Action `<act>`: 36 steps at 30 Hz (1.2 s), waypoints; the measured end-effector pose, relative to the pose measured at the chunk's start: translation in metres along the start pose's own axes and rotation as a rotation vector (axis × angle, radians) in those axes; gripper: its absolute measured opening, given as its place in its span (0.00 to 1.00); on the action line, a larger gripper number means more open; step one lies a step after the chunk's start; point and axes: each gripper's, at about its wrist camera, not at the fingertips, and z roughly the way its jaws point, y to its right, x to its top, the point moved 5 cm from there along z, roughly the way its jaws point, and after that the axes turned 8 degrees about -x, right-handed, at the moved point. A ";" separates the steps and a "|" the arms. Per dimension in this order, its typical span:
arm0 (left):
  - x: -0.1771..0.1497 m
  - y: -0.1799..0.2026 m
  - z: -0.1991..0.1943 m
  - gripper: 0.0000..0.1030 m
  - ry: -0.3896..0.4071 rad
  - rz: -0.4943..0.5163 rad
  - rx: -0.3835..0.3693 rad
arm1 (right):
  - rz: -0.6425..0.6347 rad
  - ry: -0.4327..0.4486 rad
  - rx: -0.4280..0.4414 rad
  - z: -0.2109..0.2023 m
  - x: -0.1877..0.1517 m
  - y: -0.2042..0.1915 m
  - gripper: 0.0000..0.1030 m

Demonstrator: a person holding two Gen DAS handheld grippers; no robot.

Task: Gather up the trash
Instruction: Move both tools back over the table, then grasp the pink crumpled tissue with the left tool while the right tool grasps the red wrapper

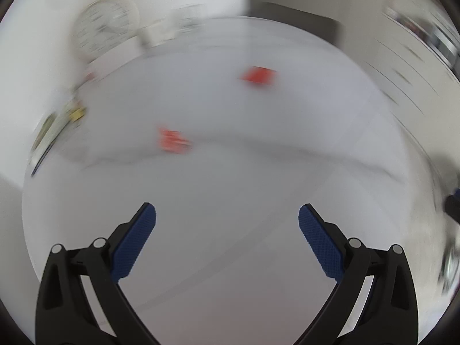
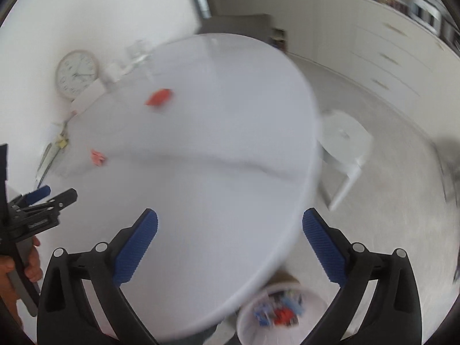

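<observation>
Right now both my grippers hang over the table with jaws wide apart and nothing between them. Two red scraps lie ahead on the white top. From the left gripper, the near scrap sits forward and a little left of the jaws, well apart from them; the far scrap lies beyond, slightly right. Blur hides any long axis on either piece. From the right gripper, both scraps are off to the left, so I judge the left one nearer to the near scrap and the better reach. The top is round, smooth and glossy. A bin with wrappers in it stands on the floor below the table's edge, under my right jaws. A clock leans against the wall; a white stool stands to the right.
</observation>
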 end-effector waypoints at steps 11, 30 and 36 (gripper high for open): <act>0.053 -0.111 0.110 0.93 0.028 -0.199 -0.063 | -0.030 -0.039 0.045 0.102 0.107 -0.139 0.97; 0.065 -0.107 0.166 0.48 -0.014 -0.187 0.011 | -0.044 -0.059 -0.016 0.176 0.141 -0.178 0.97; 0.069 -0.110 0.167 0.46 -0.007 -0.189 0.022 | 0.100 -0.063 -0.056 0.212 0.173 -0.180 0.97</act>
